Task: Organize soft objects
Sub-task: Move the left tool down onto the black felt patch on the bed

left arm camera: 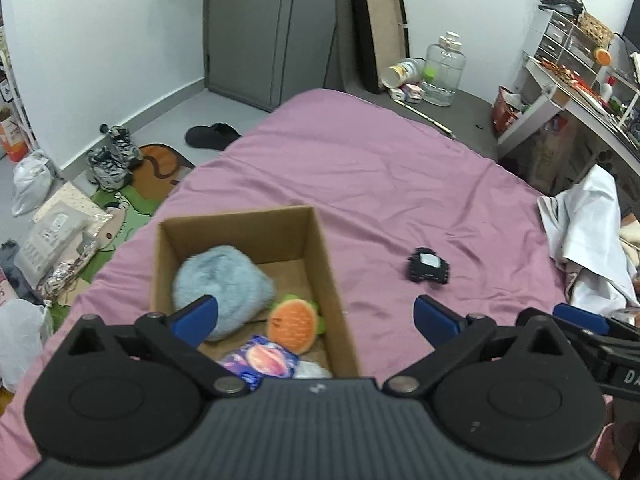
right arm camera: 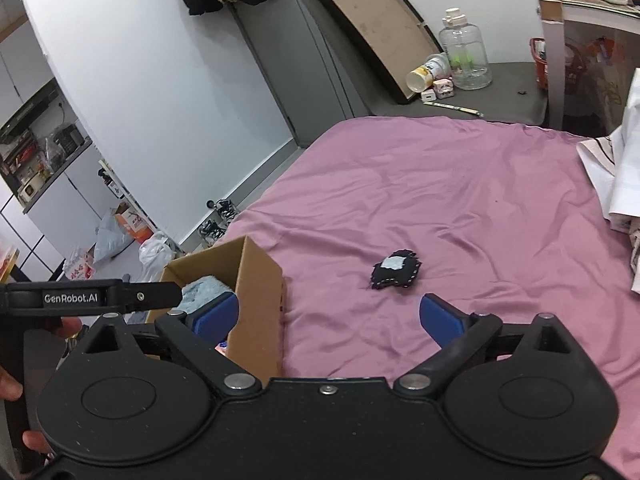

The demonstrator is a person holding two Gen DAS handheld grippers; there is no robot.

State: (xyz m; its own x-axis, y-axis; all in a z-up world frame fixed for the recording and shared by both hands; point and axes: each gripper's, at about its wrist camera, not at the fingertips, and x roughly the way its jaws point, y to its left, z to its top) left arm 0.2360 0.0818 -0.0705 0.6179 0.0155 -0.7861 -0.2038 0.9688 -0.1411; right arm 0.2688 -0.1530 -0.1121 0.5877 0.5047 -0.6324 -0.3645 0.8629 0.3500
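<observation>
A cardboard box (left arm camera: 320, 264) stands on the bed (left arm camera: 400, 168) and holds a blue plush (left arm camera: 224, 280), an orange plush (left arm camera: 294, 322) and a purple packet (left arm camera: 264, 362). The box wall rises just beside the right tongs (right arm camera: 328, 314), on their left. A black plush (right arm camera: 396, 270) lies on the sheet, apart from the box, ahead of the right tongs. Left tongs (left arm camera: 314, 316): spread wide, empty, above the box. Right tongs: spread wide, empty.

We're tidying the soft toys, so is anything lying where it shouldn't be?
Yes. One small black plush lies alone on the pink bedsheet, outside the cardboard box that already holds the other soft toys. Both grippers are open and empty.
</observation>
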